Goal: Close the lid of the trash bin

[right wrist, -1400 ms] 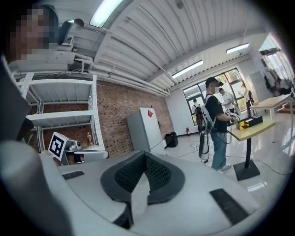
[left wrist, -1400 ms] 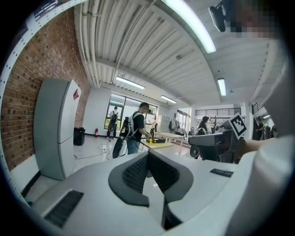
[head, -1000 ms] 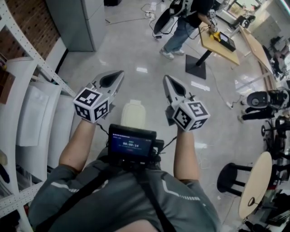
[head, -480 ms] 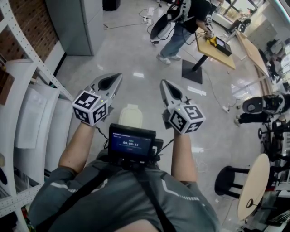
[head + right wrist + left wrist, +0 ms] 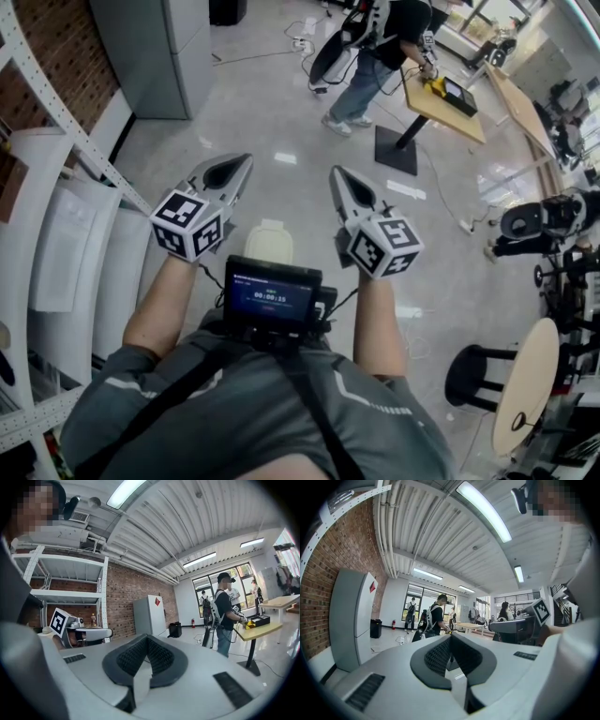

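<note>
Head view: trash bin (image 5: 269,242) stands on the floor, below and between left tongs (image 5: 246,160) and right tongs (image 5: 335,172). Both tongs are fully closed, empty and clear of it. Lid looks flat from above, so probably down already, but I can't confirm.

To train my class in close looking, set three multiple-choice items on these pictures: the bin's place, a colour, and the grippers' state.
1. In the head view the bin shows: A on a table; B between the left gripper and right gripper; C left of both.
2. The wall is: A green tile; B blue; C red brick.
3. The left gripper and right gripper are: A shut, empty; B open; C shut on a lid.
B: it lies between them. C: bricks show. A: fingers meet, nothing between.
</note>
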`<move>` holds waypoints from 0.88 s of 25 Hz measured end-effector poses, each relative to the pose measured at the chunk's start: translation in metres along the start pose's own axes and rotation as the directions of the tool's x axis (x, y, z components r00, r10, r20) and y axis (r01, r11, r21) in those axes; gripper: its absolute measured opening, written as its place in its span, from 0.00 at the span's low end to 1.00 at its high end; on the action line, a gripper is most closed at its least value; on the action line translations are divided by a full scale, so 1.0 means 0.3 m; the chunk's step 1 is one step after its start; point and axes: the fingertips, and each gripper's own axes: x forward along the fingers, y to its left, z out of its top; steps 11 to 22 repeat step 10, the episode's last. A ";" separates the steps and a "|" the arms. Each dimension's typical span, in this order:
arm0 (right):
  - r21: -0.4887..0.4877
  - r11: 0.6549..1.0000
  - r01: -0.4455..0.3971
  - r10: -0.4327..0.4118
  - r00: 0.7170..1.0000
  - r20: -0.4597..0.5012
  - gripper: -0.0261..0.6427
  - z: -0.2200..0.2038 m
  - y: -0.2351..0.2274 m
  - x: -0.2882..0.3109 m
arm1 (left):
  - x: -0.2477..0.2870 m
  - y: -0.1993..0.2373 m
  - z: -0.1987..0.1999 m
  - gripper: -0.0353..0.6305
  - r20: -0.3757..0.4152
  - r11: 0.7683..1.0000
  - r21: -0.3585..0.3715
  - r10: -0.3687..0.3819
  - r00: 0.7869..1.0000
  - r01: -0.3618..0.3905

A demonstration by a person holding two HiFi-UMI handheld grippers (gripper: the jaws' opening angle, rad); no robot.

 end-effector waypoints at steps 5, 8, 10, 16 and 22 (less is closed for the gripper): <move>-0.003 1.000 0.005 -0.004 1.000 0.004 0.05 0.002 0.001 -0.007 | 0.000 -0.015 -0.001 0.04 -0.004 1.000 0.007 -0.012 1.000 0.012; -0.006 1.000 0.004 -0.004 1.000 0.004 0.05 0.003 -0.004 -0.007 | 0.004 -0.018 -0.005 0.04 -0.004 1.000 0.005 -0.013 1.000 0.014; -0.008 1.000 0.007 -0.007 1.000 0.002 0.05 0.004 -0.011 -0.007 | 0.010 -0.021 -0.009 0.04 -0.006 1.000 0.003 -0.014 1.000 0.014; -0.008 1.000 0.007 -0.007 1.000 0.002 0.05 0.004 -0.011 -0.007 | 0.010 -0.021 -0.009 0.04 -0.006 1.000 0.003 -0.014 1.000 0.014; -0.008 1.000 0.007 -0.007 1.000 0.002 0.05 0.004 -0.011 -0.007 | 0.010 -0.021 -0.009 0.04 -0.006 1.000 0.003 -0.014 1.000 0.014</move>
